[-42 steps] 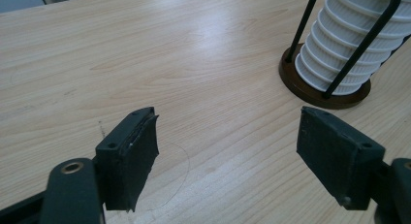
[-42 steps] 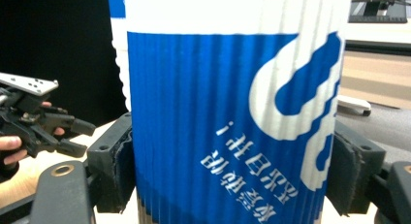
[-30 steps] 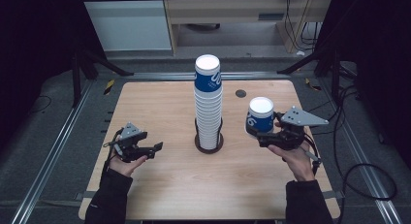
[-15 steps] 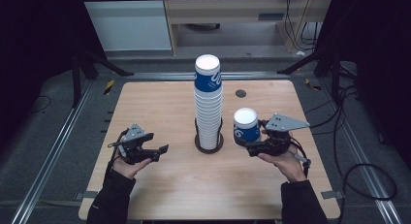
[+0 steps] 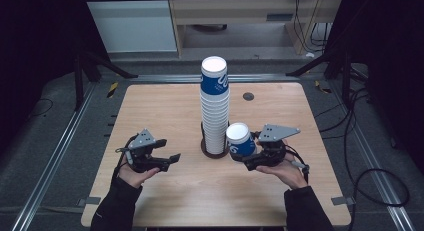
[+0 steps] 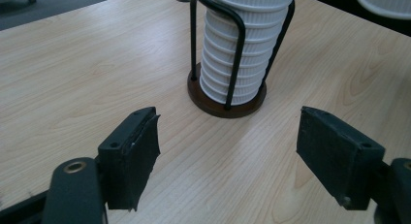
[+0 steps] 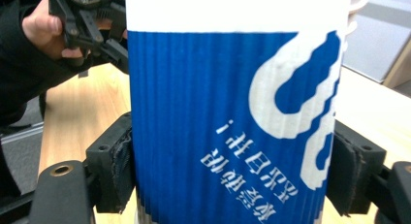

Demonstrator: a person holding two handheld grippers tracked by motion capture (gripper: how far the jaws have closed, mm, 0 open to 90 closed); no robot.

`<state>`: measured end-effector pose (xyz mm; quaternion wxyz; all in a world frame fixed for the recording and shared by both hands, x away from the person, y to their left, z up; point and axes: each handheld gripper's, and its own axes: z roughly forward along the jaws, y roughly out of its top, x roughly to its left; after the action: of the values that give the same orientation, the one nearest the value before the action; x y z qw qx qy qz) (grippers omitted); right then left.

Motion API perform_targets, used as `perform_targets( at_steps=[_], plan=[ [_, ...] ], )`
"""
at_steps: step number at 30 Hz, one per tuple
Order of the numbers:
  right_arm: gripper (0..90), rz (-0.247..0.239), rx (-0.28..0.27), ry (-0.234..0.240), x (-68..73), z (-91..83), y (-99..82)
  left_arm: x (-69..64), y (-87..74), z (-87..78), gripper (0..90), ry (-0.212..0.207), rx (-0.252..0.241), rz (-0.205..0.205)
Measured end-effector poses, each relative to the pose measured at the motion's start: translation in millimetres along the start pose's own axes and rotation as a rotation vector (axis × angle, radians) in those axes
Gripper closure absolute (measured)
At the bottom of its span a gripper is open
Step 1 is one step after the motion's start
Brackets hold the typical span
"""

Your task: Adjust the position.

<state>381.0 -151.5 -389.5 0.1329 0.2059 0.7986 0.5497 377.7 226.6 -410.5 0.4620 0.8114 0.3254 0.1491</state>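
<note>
A tall stack of blue-and-white ribbed paper cups [image 5: 215, 106] stands in a black wire holder [image 5: 212, 150] at the table's middle. My right gripper [image 5: 250, 158] is shut on a single blue cup [image 5: 240, 140], which hangs just right of the stack's lower part. In the right gripper view the cup [image 7: 232, 117] sits between both pads [image 7: 114, 166], printed side facing the camera. My left gripper [image 5: 172, 158] hovers left of the holder, open, with nothing between its jaws. In the left gripper view the stack [image 6: 247, 49] and holder base [image 6: 228, 105] lie straight ahead.
The wooden table [image 5: 150, 116] has a small dark round hole [image 5: 248, 96] behind the stack on the right. Metal rails [image 5: 55, 156] run along both sides of the table. Cables [image 5: 370, 181] lie on the floor at the right.
My right gripper has carried the cup left and down, from well right of the stack to right beside it. The left gripper has shifted slightly toward the holder.
</note>
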Motion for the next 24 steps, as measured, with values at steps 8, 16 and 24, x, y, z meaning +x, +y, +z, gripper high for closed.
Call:
perform_targets(
  at_steps=[8,16,24],
  plan=[
    [20.7,-0.037,0.063,0.065,11.4,17.9,-3.2,-10.6,3.8,0.3,22.7,-0.039,-0.009,0.017],
    [20.7,-0.064,0.107,0.111,17.9,30.5,-5.7,-17.4,6.9,0.9,22.7,-0.084,-0.015,0.028],
    [20.7,-0.091,0.143,0.133,23.5,41.3,-7.7,-27.4,10.2,3.6,22.7,-0.129,-0.009,0.06]
  ],
)
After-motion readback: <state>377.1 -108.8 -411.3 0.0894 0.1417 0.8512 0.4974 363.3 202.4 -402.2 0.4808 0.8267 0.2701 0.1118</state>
